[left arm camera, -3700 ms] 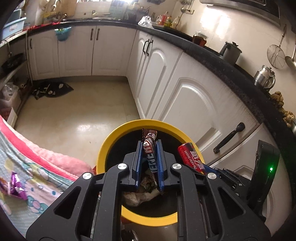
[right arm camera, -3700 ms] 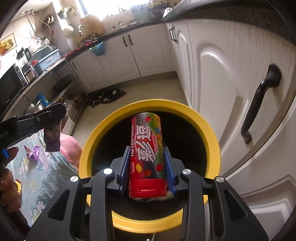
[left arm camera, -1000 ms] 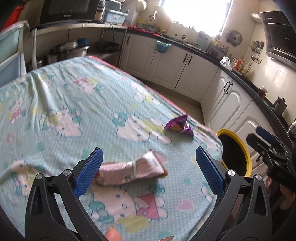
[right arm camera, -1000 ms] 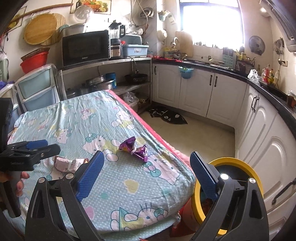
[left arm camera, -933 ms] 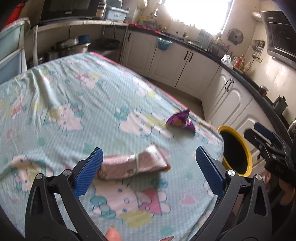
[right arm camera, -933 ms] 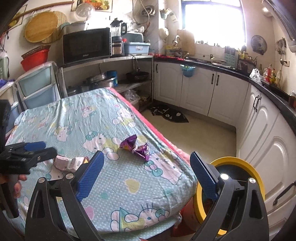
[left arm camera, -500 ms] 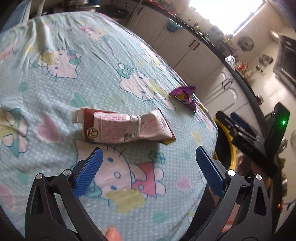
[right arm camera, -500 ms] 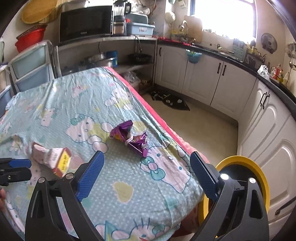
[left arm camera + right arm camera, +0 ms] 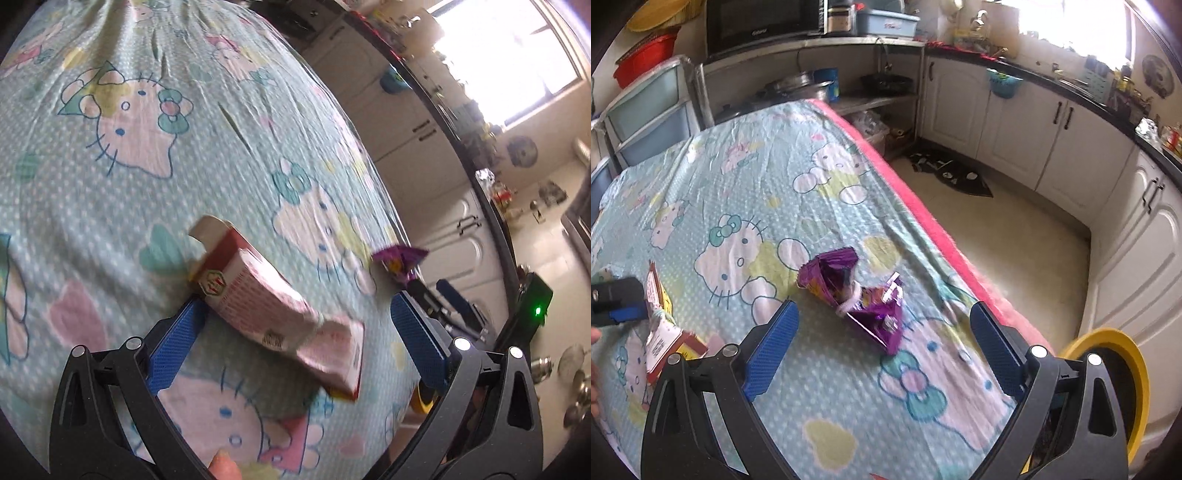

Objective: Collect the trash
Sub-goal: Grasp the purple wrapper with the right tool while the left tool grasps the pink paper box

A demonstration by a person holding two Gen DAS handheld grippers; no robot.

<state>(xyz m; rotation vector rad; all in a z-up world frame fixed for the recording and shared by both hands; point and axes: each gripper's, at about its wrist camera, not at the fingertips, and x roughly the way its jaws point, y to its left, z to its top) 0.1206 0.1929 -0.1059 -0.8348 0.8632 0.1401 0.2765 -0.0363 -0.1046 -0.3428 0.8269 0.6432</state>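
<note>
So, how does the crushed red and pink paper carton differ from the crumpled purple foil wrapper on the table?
The crushed red and pink paper carton is long and boxy with printed text; the crumpled purple foil wrapper is shiny and folded into peaks. The carton lies between the open left gripper fingers; the wrapper lies just ahead of the open right gripper. The wrapper is nearer the table's edge. Both rest on the cartoon-cat tablecloth, pinched at the middle.

Both wrist views close above the tablecloth (image 9: 155,192), sharing the purple wrapper (image 9: 857,295).

left gripper (image 9: 295,332) now down around my pink carton (image 9: 280,310) | right gripper (image 9: 882,332) closer over purple wrapper (image 9: 857,295)
</note>
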